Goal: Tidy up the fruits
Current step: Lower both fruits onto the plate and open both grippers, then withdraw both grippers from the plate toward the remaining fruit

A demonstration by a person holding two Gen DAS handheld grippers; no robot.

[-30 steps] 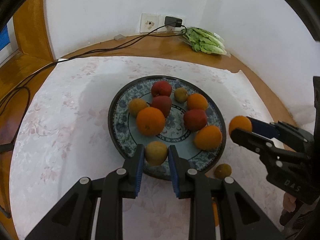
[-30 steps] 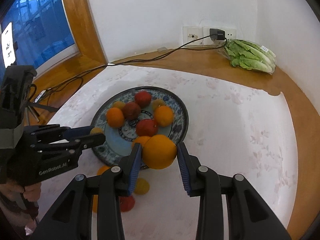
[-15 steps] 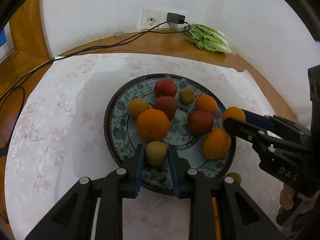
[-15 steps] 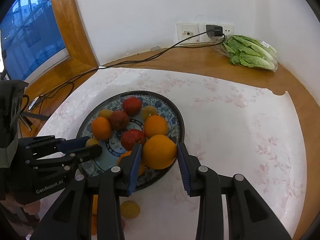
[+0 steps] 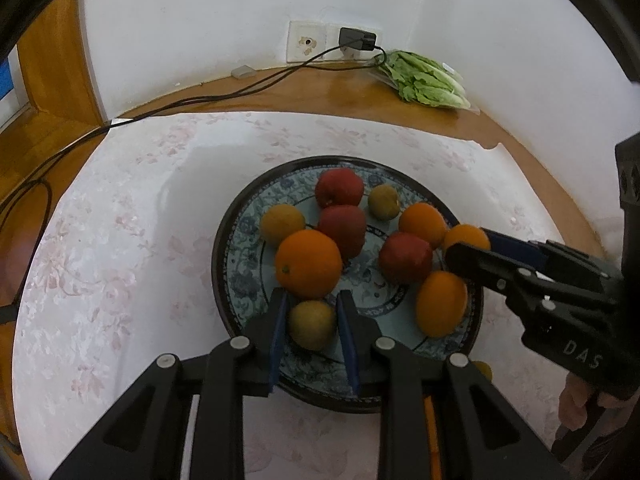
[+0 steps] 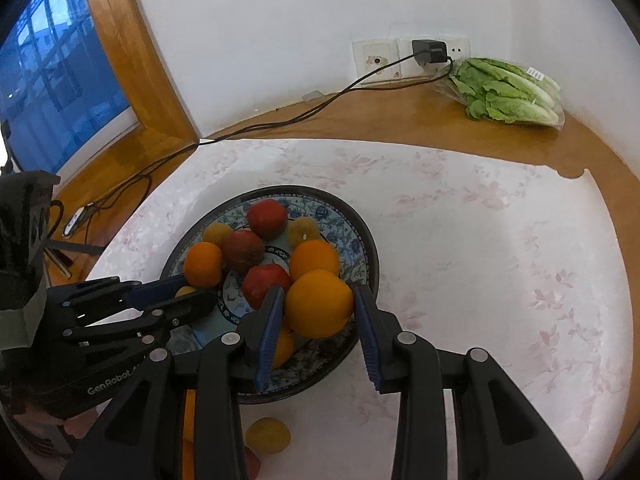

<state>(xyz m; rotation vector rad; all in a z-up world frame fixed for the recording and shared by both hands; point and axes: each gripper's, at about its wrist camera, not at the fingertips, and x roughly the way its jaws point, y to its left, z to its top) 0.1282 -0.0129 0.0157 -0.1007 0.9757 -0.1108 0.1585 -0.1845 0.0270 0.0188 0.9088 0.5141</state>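
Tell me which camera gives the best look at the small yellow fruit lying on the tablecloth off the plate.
The right wrist view: the small yellow fruit shows whole on the tablecloth, just below the plate, framed between the right gripper's arms. The left wrist view shows only a yellow sliver behind its own gripper's arm.

The left gripper (image 6: pixel 192 304) reads "GenRobot"; the right gripper (image 5: pixel 468 246), "DAS".

I see a wooden surface (image 6: pixel 400 120) under a pale floral cloth (image 6: pixel 480 240). Ahead of my tongs: a patterned plate (image 5: pixel 236 248). Far beyond: bagged lettuce (image 6: pixel 508 92), black cable (image 6: pixel 280 120).
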